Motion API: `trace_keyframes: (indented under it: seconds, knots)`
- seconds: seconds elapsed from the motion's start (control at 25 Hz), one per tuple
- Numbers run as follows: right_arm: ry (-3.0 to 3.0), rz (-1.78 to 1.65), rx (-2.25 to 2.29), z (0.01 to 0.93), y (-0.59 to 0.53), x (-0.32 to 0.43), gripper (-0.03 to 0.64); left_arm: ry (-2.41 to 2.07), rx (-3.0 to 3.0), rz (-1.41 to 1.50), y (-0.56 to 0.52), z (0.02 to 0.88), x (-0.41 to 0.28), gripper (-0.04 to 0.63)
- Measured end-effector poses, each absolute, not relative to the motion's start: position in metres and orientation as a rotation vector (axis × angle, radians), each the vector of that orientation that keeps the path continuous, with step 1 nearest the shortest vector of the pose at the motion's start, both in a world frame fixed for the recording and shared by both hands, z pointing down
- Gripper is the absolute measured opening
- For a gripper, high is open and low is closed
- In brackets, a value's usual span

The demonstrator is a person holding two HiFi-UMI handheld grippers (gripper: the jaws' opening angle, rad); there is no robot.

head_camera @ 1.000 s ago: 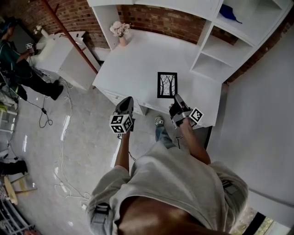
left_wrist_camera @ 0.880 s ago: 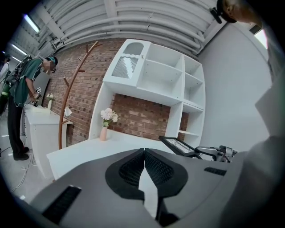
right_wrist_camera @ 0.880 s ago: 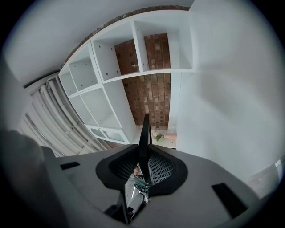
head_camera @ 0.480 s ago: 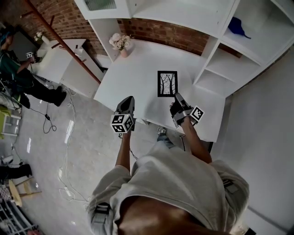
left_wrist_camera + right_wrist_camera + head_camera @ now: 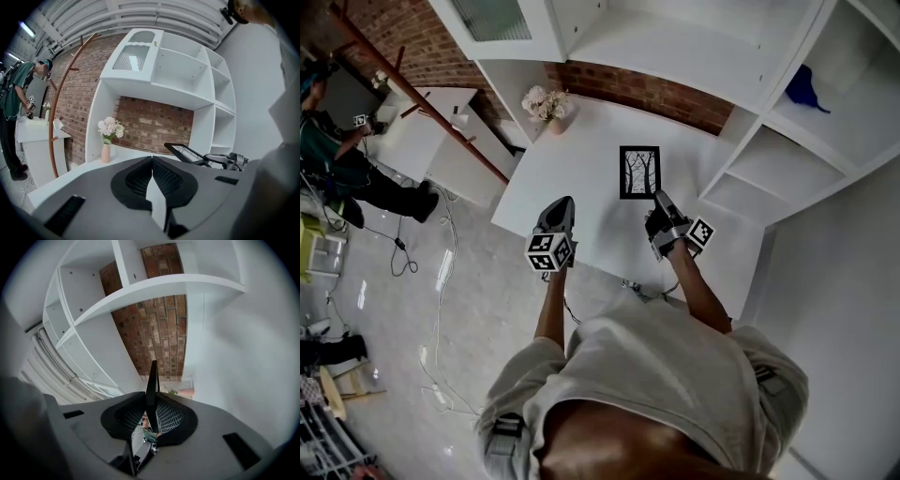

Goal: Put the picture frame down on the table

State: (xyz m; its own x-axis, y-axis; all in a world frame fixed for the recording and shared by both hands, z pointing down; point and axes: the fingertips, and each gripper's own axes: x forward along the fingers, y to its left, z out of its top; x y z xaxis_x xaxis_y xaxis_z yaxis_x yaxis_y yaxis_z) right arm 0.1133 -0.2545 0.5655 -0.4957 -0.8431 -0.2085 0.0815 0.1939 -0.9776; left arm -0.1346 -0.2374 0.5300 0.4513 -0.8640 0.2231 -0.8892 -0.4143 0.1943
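Observation:
The picture frame is black with a print of bare trees; it hangs flat above the white table. My right gripper is shut on its near edge. In the right gripper view the frame stands edge-on between the ribbed pads of that gripper. My left gripper hovers over the table's near edge to the frame's left, shut with nothing in it. In the left gripper view its jaws meet, and the frame shows at the right, held by the right gripper.
A pink vase of pale flowers stands at the table's far left corner against the brick wall. White shelving rises at the table's right and back. A person stands far left by a white counter; cables lie on the floor.
Both grippers and the frame have moved forward together; they now hang over the table rather than short of its front edge. The grip on the frame is unchanged.

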Motion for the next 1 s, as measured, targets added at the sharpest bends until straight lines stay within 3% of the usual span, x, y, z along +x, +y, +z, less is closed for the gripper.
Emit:
trace_keyframes:
  seconds: [1.0]
  knots:
    - [1.593, -1.602, -0.721, 0.625, -0.292, 0.101, 0.089, -1.523, 2.312, 0.212, -0.270, 0.575, -0.126, 0.017]
